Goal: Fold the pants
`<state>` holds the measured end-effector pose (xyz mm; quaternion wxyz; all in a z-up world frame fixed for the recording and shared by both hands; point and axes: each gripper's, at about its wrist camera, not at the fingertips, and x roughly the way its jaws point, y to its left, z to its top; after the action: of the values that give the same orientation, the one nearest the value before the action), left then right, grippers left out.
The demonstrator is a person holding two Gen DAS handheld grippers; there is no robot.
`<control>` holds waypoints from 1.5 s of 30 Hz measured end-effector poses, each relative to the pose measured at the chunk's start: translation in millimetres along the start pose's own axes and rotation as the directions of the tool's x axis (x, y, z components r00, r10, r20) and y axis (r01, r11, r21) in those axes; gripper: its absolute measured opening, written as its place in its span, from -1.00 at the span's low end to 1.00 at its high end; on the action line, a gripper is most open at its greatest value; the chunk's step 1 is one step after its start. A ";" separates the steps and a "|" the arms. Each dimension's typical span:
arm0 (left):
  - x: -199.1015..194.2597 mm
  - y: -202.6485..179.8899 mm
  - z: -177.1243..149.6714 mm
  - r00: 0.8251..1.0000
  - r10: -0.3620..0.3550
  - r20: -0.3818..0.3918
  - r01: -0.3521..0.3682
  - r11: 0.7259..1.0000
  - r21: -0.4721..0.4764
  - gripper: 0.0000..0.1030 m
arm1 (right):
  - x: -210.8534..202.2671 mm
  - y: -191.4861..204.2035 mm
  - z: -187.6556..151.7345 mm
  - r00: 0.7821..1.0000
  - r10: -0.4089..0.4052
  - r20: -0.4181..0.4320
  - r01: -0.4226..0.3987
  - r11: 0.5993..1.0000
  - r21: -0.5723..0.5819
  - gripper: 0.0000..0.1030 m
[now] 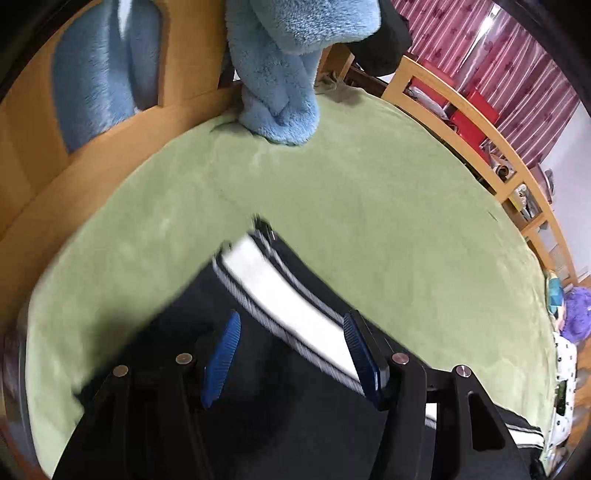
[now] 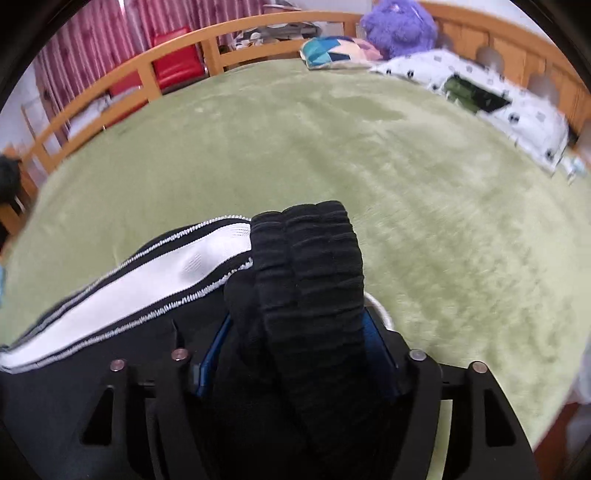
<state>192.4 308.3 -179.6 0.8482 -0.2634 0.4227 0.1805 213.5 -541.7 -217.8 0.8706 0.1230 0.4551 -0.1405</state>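
Black pants [image 1: 258, 369] with a white side stripe [image 1: 288, 295] lie on a green blanket [image 1: 369, 184]. My left gripper [image 1: 291, 350] is open just above the pants, its blue pads apart on either side of the stripe. In the right wrist view my right gripper [image 2: 299, 354] is shut on the bunched black elastic waistband [image 2: 310, 258], which sticks up between the blue pads. The white stripe [image 2: 147, 288] runs off to the left from there.
A blue fluffy garment [image 1: 280, 74] hangs at the far edge of the bed. A wooden bed rail [image 1: 480, 133] runs along the right. A spotted white pillow [image 2: 480, 96], a patterned cushion [image 2: 340, 51] and a purple plush toy [image 2: 399, 26] lie at the headboard.
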 end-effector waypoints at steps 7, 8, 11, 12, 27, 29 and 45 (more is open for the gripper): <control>53.5 -3.7 37.3 0.997 0.075 0.001 -0.075 0.995 0.071 0.05 | -57.0 2.5 -32.8 0.997 -0.075 0.015 0.074 0.996 0.055 0.35; 59.2 -6.5 37.4 0.995 0.096 -0.002 -0.095 0.991 0.098 -0.01 | -62.6 6.5 -37.3 0.997 -0.080 0.019 0.079 0.995 0.053 0.35; 58.7 -10.4 33.3 0.992 0.124 0.021 -0.126 0.973 0.196 -0.95 | -73.3 19.8 -49.6 0.994 -0.106 0.023 0.105 0.993 0.045 0.35; 54.9 -6.5 34.3 0.994 0.104 0.020 -0.106 0.977 0.187 -0.97 | -72.7 23.2 -51.2 0.994 -0.109 0.022 0.108 0.993 0.045 0.35; -8.4 25.1 21.5 0.990 -0.137 -0.015 0.138 0.982 0.125 0.14 | -82.9 71.2 -63.3 0.999 -0.022 0.042 0.019 0.998 0.064 0.36; -19.1 31.7 3.3 0.986 -0.165 -0.019 0.166 0.982 0.095 0.32 | -91.5 69.2 -67.7 0.998 -0.015 0.057 0.011 0.998 0.068 0.36; -65.2 116.1 -141.7 0.942 -0.335 -0.011 0.325 0.920 -0.218 0.29 | -114.2 78.0 -109.2 0.994 0.099 0.038 -0.103 0.988 0.113 0.36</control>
<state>5.2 310.3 -232.2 0.8229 -0.4244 0.3706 0.0731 96.2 -416.6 -177.3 0.8752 0.1935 0.4255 -0.1243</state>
